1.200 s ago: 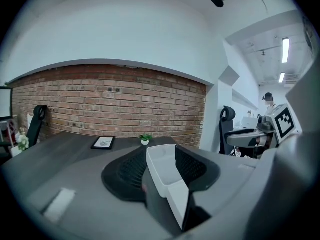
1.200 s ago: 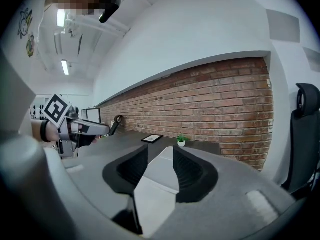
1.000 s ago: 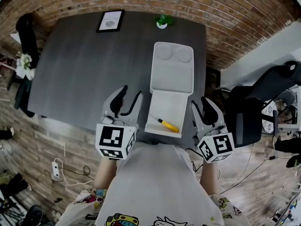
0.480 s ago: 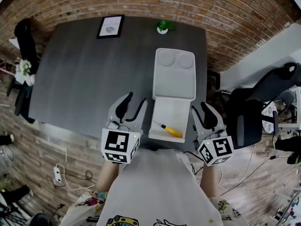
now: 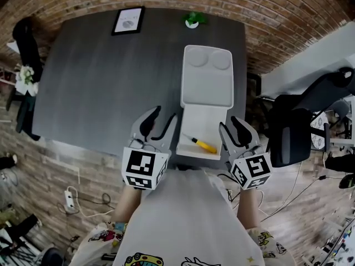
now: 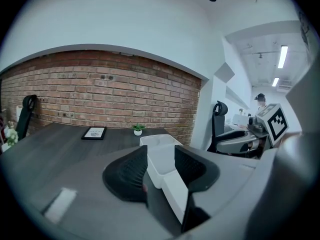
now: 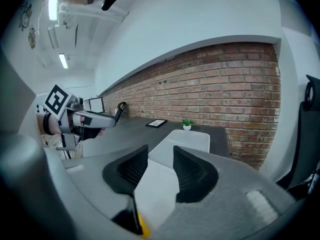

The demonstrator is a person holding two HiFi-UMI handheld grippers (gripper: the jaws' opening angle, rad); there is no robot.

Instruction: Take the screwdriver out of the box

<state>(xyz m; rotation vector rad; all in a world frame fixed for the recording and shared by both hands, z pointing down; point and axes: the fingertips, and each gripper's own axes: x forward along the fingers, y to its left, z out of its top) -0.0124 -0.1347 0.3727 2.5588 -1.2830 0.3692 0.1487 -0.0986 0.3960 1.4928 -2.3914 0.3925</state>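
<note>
In the head view the screwdriver [image 5: 201,144] lies in the open white box [image 5: 204,121], with the left gripper [image 5: 165,114] and right gripper [image 5: 228,124] flanking it; I judge this the approach, nothing picked yet. The left gripper view shows wide jaws that have just been closing a little, gripping nothing. The right gripper view shows wide, empty jaws with the screwdriver low beneath them, so next it should dip and straddle the shaft.
</note>
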